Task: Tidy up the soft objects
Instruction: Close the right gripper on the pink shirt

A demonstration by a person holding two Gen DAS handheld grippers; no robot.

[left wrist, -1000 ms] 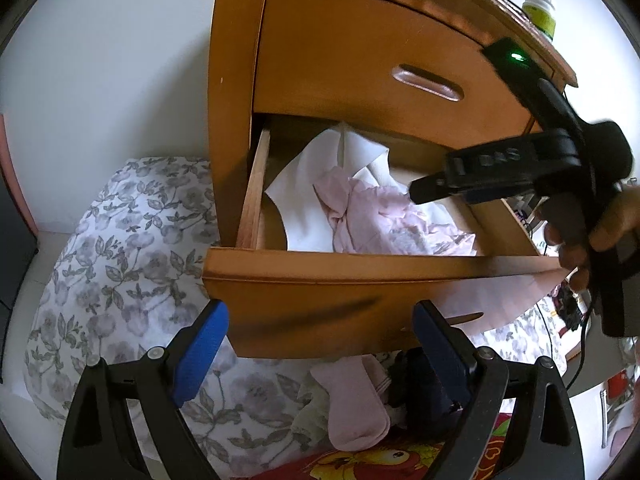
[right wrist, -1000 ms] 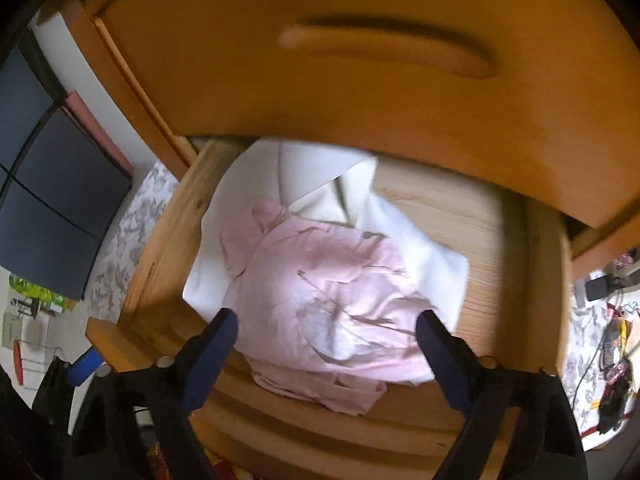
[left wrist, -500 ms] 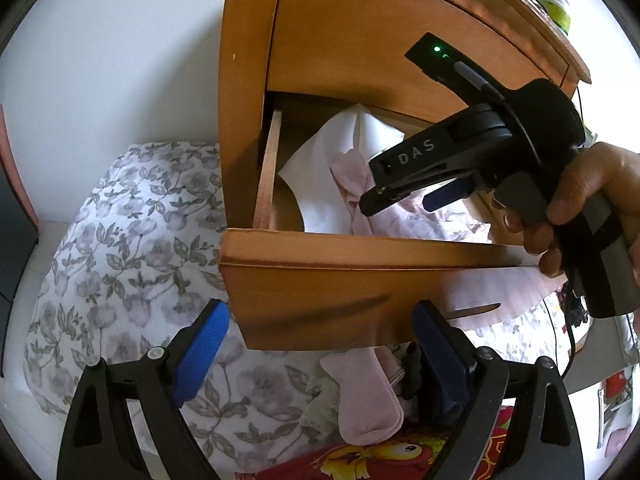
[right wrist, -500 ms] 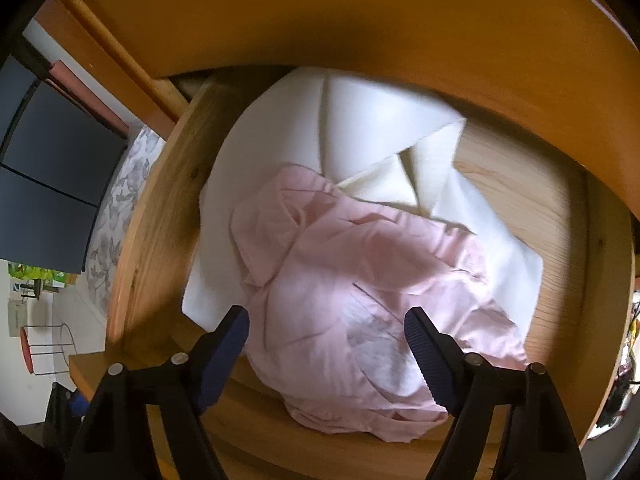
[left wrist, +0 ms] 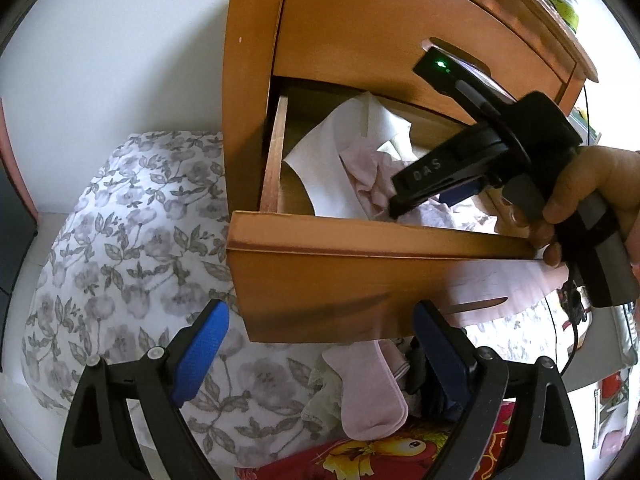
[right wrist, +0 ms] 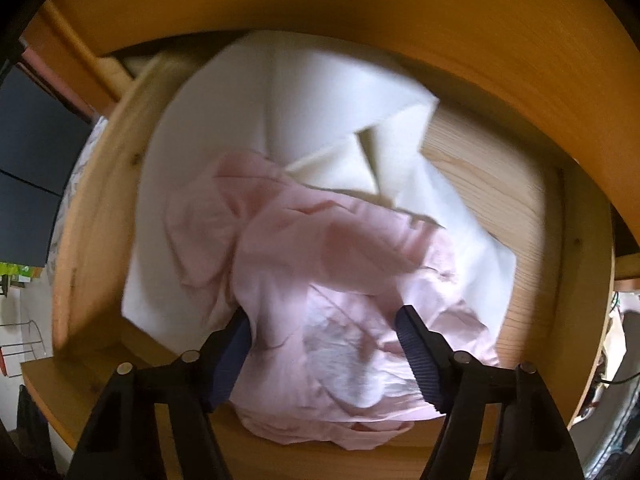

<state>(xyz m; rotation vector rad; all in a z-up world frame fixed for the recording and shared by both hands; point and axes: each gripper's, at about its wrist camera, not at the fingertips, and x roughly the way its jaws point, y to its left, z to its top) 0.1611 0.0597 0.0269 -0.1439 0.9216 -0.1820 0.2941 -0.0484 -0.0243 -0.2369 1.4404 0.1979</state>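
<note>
1. The right gripper (right wrist: 322, 322) points down into the open drawer (right wrist: 532, 216) of the wooden cabinet (left wrist: 360, 28).
2. Its jaws are closing – the crumpled pink cloth (right wrist: 320, 280) sits between them, and the pads look like they just touch its folds.
3. The pink cloth lies on white paper (right wrist: 224, 128) in the drawer.
4. The left gripper (left wrist: 316, 344) waits with wide open jaws, holding nothing.
5. A pink sock (left wrist: 368, 392) lies on the flowery bed cover (left wrist: 128, 248) – just under the drawer front.
</note>
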